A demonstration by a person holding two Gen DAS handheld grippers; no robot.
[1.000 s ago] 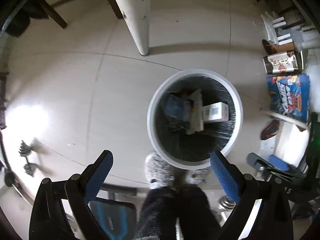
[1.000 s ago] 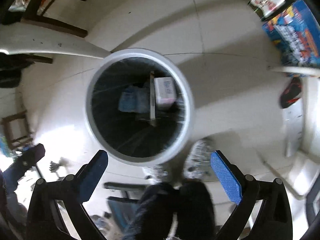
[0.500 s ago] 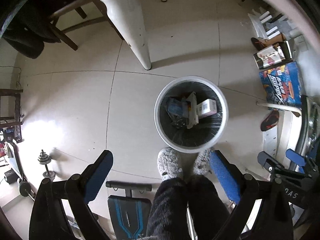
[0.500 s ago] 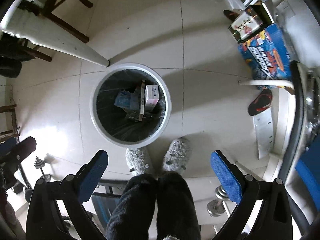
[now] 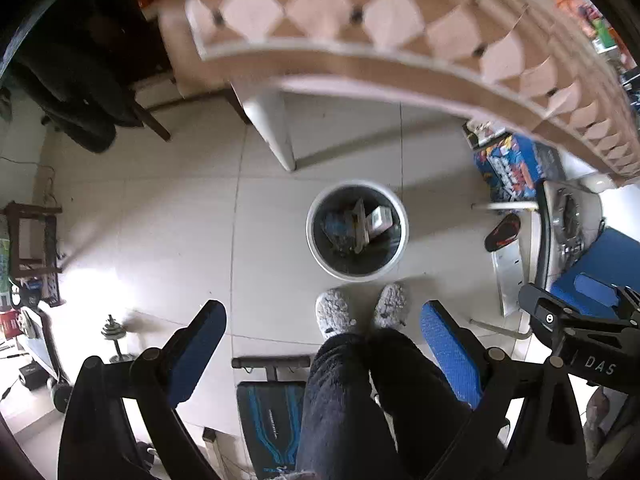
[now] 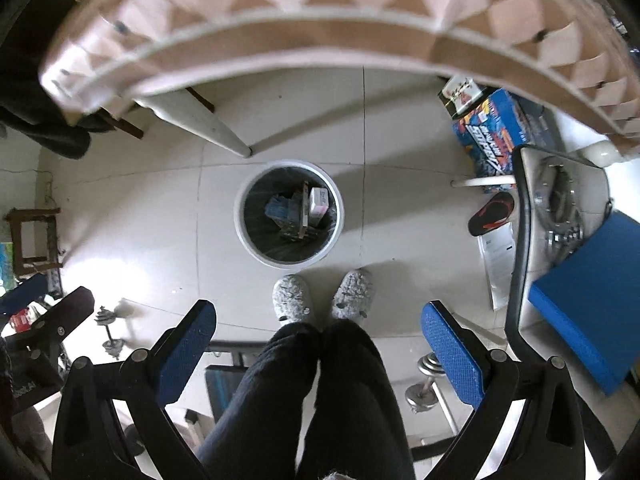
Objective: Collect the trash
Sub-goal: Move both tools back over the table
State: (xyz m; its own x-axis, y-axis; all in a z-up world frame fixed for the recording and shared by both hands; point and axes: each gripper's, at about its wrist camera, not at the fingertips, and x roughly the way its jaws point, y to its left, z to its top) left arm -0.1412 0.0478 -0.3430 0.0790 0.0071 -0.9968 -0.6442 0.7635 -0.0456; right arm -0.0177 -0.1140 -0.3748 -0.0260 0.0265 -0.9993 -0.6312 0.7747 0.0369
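Observation:
A round white trash bin [image 5: 402, 216] with a black liner stands on the tiled floor, also in the right wrist view [image 6: 240, 220]. Inside lie a white carton [image 5: 380, 218], a blue packet [image 5: 336, 224] and flat cardboard; the carton also shows in the right wrist view [image 6: 319, 199]. My left gripper [image 5: 324, 344] is open and empty, high above the floor. My right gripper [image 6: 320, 344] is open and empty, also high above the bin. The right gripper's body [image 5: 580, 336] shows at the left view's right edge.
A table edge with a pink diamond pattern [image 5: 360, 52] [image 6: 320, 28] arches close overhead. A white table leg [image 5: 276, 136] stands behind the bin. The person's legs and grey slippers [image 6: 320, 300] are below. Boxes [image 6: 488, 128], a sandal, dumbbells [image 6: 428, 384] and a bench lie around.
Both grippers have risen far above the bin, which now looks much smaller. The patterned table edge has come into view at the top of both views. Both grippers stay open.

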